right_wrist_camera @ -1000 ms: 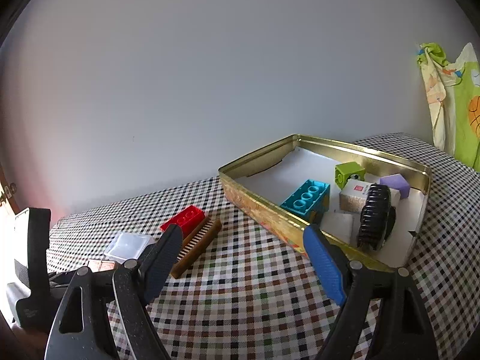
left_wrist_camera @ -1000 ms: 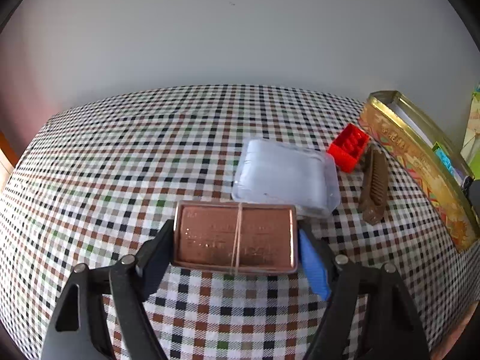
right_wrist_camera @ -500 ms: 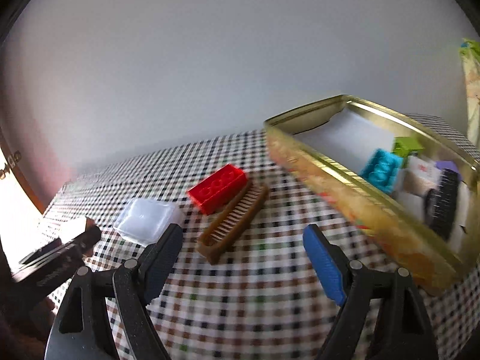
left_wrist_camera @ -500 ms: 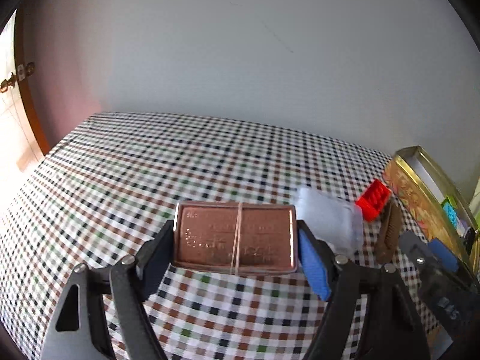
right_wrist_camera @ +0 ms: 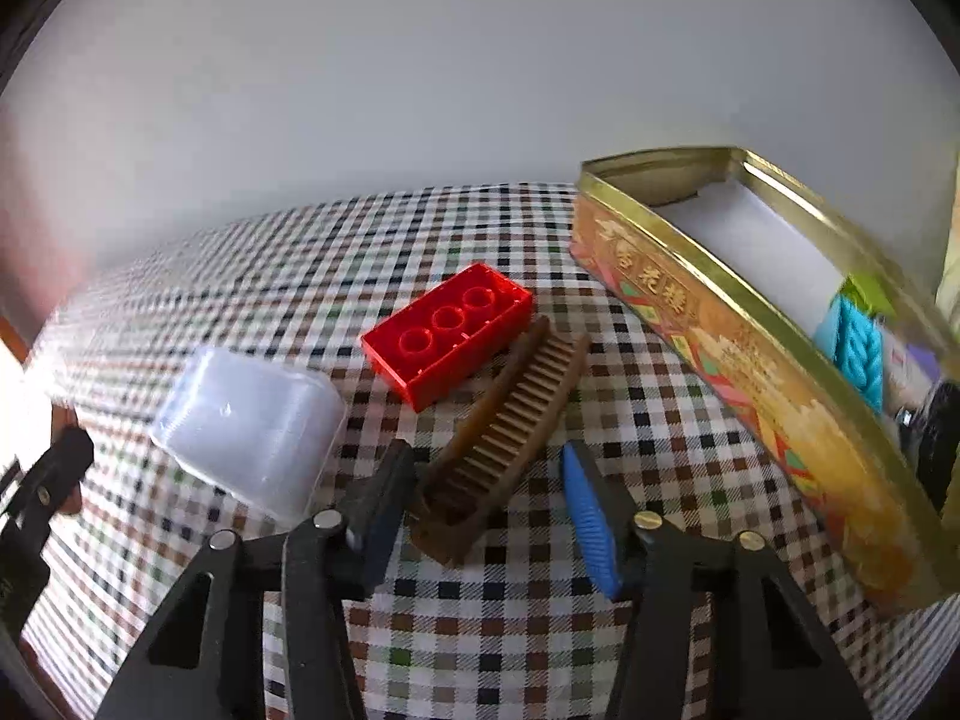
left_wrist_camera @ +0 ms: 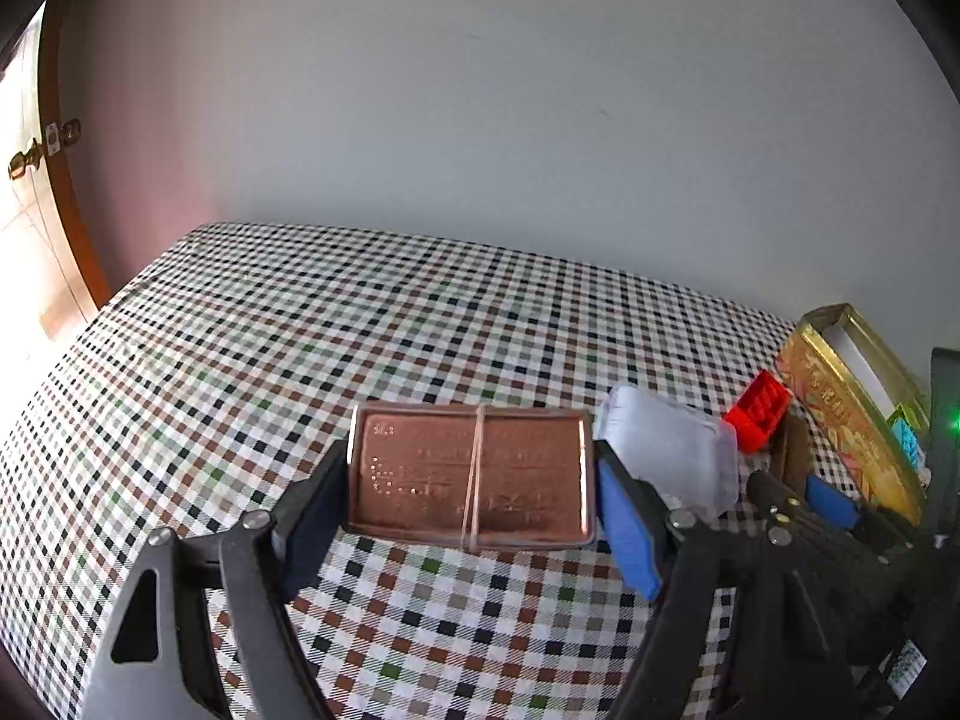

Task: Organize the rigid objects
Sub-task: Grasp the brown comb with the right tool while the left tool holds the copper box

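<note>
My left gripper point(left_wrist_camera: 471, 480) is shut on a flat copper-coloured tin point(left_wrist_camera: 471, 471) with a rubber band around it, held above the checked tablecloth. My right gripper point(right_wrist_camera: 486, 495) is open, its fingers on either side of the near end of a brown comb point(right_wrist_camera: 510, 426); whether they touch it I cannot tell. A red toy brick point(right_wrist_camera: 447, 339) lies against the comb's far side. A clear plastic lid point(right_wrist_camera: 249, 423) lies to the left. The gold tin box point(right_wrist_camera: 720, 324) at the right holds a blue brick point(right_wrist_camera: 858, 348) and other items.
The table point(left_wrist_camera: 300, 330) is covered by a checked cloth and stands against a white wall. A wooden door frame point(left_wrist_camera: 66, 192) is at the far left. In the left wrist view the right gripper point(left_wrist_camera: 828, 504) sits by the gold box point(left_wrist_camera: 840, 396).
My right gripper has moved down and left, from near the gold box to around the comb's near end, and its fingers have narrowed. My left gripper has lifted and tilted with the copper tin.
</note>
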A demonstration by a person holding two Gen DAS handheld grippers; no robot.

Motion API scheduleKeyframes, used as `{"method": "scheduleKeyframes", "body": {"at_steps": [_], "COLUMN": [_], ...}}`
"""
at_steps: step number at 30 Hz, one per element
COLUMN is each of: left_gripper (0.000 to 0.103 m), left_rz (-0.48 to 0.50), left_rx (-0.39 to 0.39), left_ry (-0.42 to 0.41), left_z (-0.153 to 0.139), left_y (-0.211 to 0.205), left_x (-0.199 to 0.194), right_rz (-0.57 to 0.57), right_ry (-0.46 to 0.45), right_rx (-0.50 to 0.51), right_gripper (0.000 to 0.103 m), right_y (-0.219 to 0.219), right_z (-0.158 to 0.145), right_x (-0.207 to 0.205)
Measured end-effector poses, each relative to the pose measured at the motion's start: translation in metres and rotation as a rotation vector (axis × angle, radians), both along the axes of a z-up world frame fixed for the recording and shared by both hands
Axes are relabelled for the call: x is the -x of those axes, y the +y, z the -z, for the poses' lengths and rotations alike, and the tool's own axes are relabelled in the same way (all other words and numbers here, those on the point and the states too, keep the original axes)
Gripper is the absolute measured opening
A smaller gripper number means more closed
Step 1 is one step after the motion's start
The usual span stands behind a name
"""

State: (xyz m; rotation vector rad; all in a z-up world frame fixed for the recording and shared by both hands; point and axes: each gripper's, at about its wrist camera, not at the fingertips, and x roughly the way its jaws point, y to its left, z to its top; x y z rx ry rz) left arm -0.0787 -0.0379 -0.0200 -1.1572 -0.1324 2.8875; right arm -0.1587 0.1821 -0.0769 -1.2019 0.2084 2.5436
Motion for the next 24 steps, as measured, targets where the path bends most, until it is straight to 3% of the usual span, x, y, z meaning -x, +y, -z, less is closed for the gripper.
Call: {"method": "scheduleKeyframes", "body": {"at_steps": [4,7,13,17,24], "left_gripper": [0.077,0.077,0.077,0.077,0.077], "left_rz": [-0.007,-0.006,0.027,0.045,0.076], "left_rx": [-0.003,-0.010,0.000,-0.001,-0.015], "left_ry": [-0.014,-0.026,-0.019,-0.003,0.041], "left_z": [0.002,0.006,0.007,0.006,0.001], "left_y": [-0.001,-0.003,0.002,0.006,0.011], "left_x": [0.003,0.005,0.008,0.004,-0.003], "right_rz": [-0.063,-0.103,-0.170,-0.184,-0.232], "right_ry": [-0.007,0.007,0.072,0.143,0.304], "right_rx": [-0.015,0.032,0.131,0.147,-0.021], "right_gripper": [0.033,0.027,0.027,0.027,0.027], "right_y": [0.001,0.010,0.030,0.036,0.015], "right_z": [0.001,0.002,0.000,-0.009,-0.036], "right_x": [-0.006,-0.014,-0.039,-0.055,-0.085]}}
